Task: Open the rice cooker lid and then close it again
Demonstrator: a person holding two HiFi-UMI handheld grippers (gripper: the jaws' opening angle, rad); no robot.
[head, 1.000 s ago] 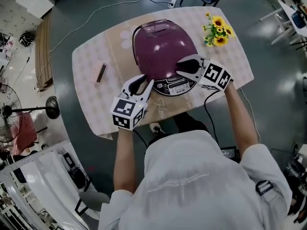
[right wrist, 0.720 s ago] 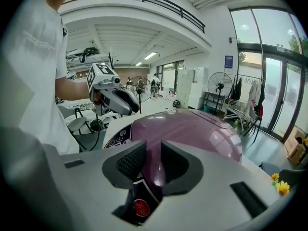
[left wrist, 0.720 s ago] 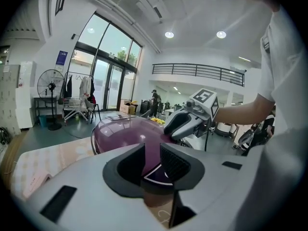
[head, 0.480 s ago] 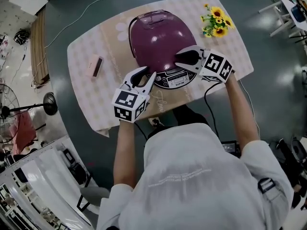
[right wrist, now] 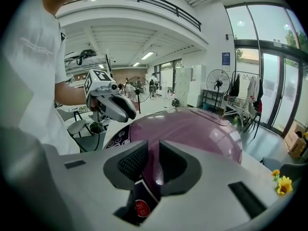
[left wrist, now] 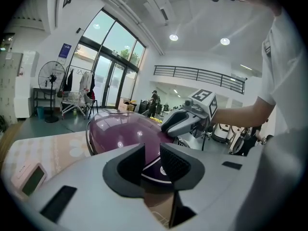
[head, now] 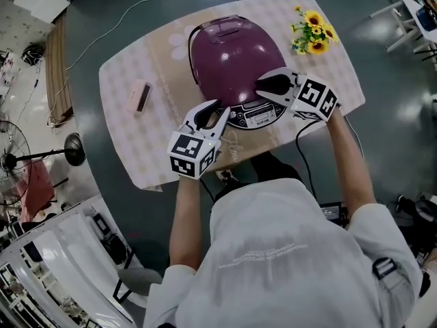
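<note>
Head view, and here is the purple rice cooker [head: 240, 87] at the middle of the table [head: 130, 152], its control panel [head: 257, 119] turned to the near edge. The domed lid [head: 229, 50] is down, closed flat on the body.

Both grippers are in at the front of the cooker. The left gripper [head: 214, 112] sits off the panel's left end, close to the near edge, tips aimed at the cooker's lower front. In the left gripper view its jaws stand a narrow slot apart with nothing pinched; the rim of the panel shows through the gap.

The right gripper [head: 261, 91] is over the front of the lid, just above the panel. Right gripper view: the jaws are closing, a slim gap left between the pads. Glossy purple lid shows through that gap, and a small round red button [right wrist: 140, 209] shows below it; the pads press on nothing that I can see.

Elsewhere, sunflowers [head: 313, 34] lie at the far right corner, and a small pink device [head: 141, 96] lies toward the left edge.
</note>
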